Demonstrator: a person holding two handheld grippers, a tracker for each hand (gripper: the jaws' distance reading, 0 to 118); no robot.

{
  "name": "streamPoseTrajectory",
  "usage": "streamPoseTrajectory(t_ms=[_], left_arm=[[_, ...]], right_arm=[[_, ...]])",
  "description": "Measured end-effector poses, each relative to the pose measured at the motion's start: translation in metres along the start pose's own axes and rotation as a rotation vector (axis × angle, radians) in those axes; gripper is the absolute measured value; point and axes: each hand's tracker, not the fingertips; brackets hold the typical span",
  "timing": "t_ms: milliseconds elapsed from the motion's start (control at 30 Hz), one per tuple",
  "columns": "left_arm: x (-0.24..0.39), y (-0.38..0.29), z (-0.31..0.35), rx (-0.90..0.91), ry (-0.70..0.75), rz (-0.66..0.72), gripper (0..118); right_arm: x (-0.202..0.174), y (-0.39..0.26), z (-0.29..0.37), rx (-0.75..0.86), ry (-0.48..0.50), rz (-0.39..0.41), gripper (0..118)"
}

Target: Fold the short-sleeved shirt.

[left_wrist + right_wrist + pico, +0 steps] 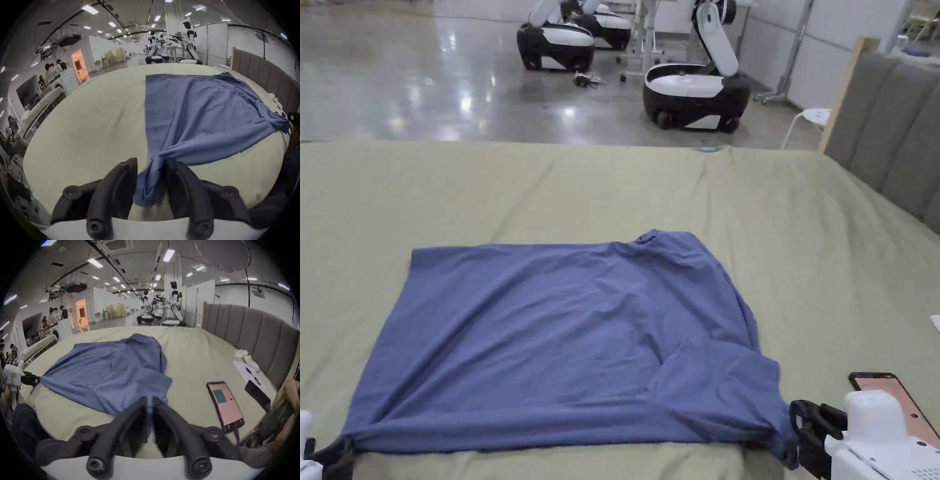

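1. Shirt (562, 337): blue, spread on the green bed sheet (612, 187), its near edge at the bed's front edge and stretched between your two grippers.
2. Left gripper (151, 164): jaws stand apart with the corner bunched between them. Loose hold; a pull may drag it free.
3. Right gripper (149, 400): jaws nearly closed, pinching the sleeve-side corner. Uneven lift skews the fold.
4. Phone (224, 404) lies just right; a swing could clip it.
5. Far collar (650, 237) is rumpled; creases may get folded in.
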Motion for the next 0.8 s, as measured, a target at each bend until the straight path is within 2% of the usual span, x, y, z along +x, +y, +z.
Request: streamPoseTrajectory(t_ms=[33, 67, 133, 233, 300, 333, 367, 400, 433, 467, 500, 567, 800], left_arm=[[0.001, 0.000, -0.002, -0.013, -0.012, 0.004, 22], [0.004, 0.001, 0.002, -0.017, -0.017, 0.005, 15], [0.009, 0.001, 0.005, -0.009, -0.030, 0.011, 12], [0.019, 0.004, 0.011, -0.022, -0.010, -0.007, 11], [0.019, 0.005, 0.013, -0.025, -0.017, 0.010, 10], [0.010, 0.007, 0.007, -0.026, -0.017, 0.013, 9], [0.009, 0.007, 0.007, -0.028, -0.020, 0.015, 7], [0.009, 0.007, 0.009, -0.024, -0.022, 0.021, 7], [0.009, 0.008, 0.011, -0.024, -0.032, 0.024, 5], [0.008, 0.009, 0.012, -0.022, -0.031, 0.022, 4], [0.007, 0.012, 0.018, -0.010, -0.030, 0.014, 4], [0.004, 0.023, 0.030, -0.003, -0.043, 0.014, 4], [-0.004, 0.112, 0.046, 0.079, -0.083, 0.017, 3]], right_arm=[[0.001, -0.003, -0.006, 0.009, -0.015, -0.012, 89], [0.002, -0.005, -0.012, 0.002, -0.015, -0.016, 105], [0.002, -0.008, -0.020, -0.038, 0.064, -0.033, 106], [-0.002, -0.012, -0.020, -0.013, 0.087, -0.017, 106], [-0.004, -0.014, -0.024, -0.078, 0.143, -0.034, 105], [-0.004, -0.016, -0.029, -0.122, 0.147, -0.022, 86], [-0.006, -0.018, -0.031, -0.123, 0.112, 0.001, 45], [-0.009, -0.018, -0.032, -0.106, 0.030, 0.035, 9], [-0.006, -0.018, -0.030, -0.095, 0.052, 0.012, 9], [-0.001, -0.014, -0.026, -0.090, 0.114, -0.046, 9], [0.002, -0.009, -0.020, -0.077, 0.124, -0.083, 9], [0.000, 0.006, -0.009, -0.035, 0.107, -0.052, 9], [0.009, 0.118, -0.012, -0.024, 0.173, -0.071, 9]])
